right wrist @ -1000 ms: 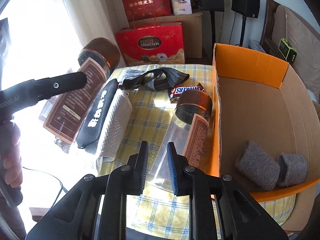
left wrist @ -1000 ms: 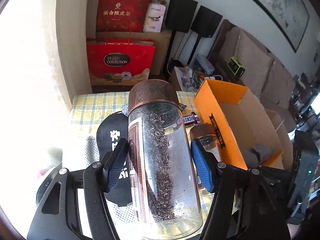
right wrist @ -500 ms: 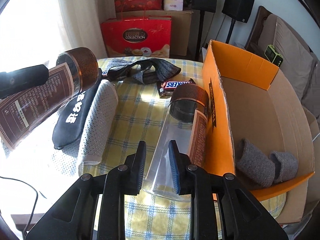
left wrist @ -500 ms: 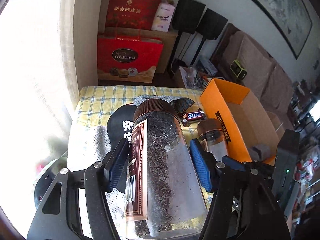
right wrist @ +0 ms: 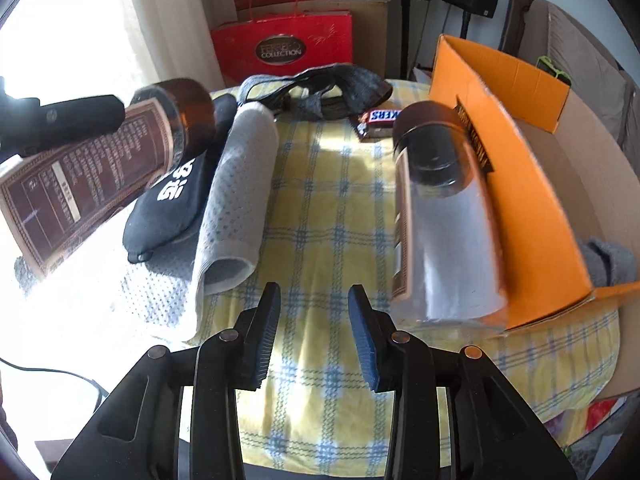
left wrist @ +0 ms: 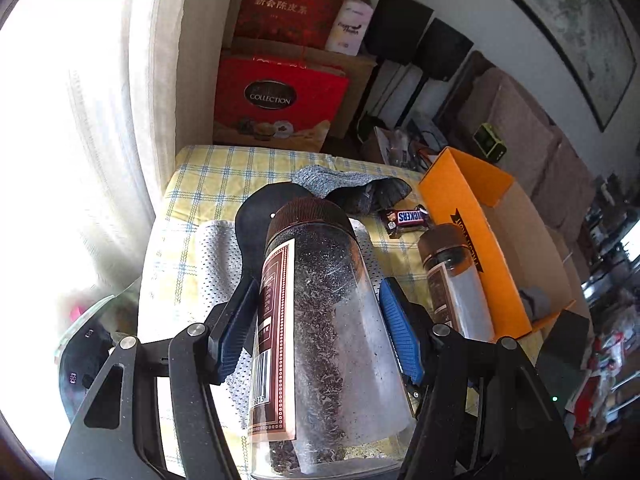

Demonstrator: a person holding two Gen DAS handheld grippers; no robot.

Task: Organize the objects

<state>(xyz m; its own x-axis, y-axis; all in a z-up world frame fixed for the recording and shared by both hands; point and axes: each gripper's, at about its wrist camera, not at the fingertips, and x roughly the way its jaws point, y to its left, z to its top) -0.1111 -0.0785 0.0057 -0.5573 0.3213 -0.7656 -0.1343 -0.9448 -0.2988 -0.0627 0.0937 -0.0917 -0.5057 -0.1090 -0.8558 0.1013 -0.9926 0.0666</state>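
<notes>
My left gripper (left wrist: 320, 324) is shut on a clear tea jar (left wrist: 320, 320) with a brown lid and holds it above the table's left side; the jar also shows in the right wrist view (right wrist: 100, 168). My right gripper (right wrist: 314, 332) is open and empty, low over the yellow checked tablecloth (right wrist: 320, 220). A second, nearly empty jar (right wrist: 440, 208) lies on the cloth beside the orange cardboard box (right wrist: 532, 208), just right of and beyond my right fingertips. A Snickers bar (right wrist: 380, 120) lies behind it.
A black cap (right wrist: 176, 200), a rolled white perforated cloth (right wrist: 236, 204) and a grey-black garment (right wrist: 320, 88) lie on the table's left and far side. Grey socks (right wrist: 608, 264) sit in the box. Red gift bags (right wrist: 284, 48) stand behind the table.
My right gripper opened from nearly shut and shifted left of the lying jar. My left gripper lifted and pulled back with the tea jar.
</notes>
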